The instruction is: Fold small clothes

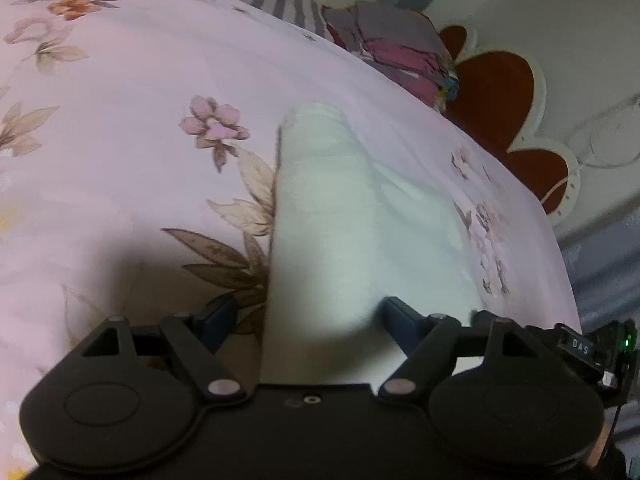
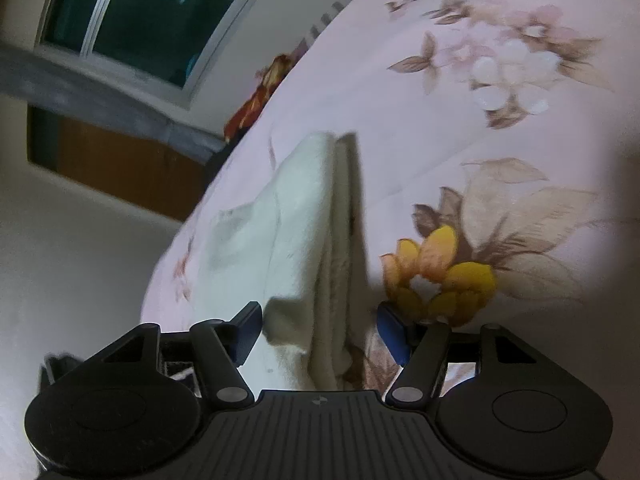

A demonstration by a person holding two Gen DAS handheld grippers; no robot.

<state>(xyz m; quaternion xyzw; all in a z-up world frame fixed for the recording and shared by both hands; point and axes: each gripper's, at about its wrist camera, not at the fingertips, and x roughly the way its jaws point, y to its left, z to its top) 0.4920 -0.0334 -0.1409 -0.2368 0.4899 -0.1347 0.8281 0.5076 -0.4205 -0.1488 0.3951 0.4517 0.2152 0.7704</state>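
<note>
The white cloth is laid lengthwise on the flowered bedsheet, already doubled over by the look of it. Both the left gripper and right gripper are held spread, the cloth's near end between the fingers but not pinched. Probably best if both near corners are caught evenly, all layers together, before anything gets lifted.

A bed covered by a pale pink floral sheet carries a folded white cloth near its edge. At the far end lie a striped cloth and a patterned bundle.
</note>
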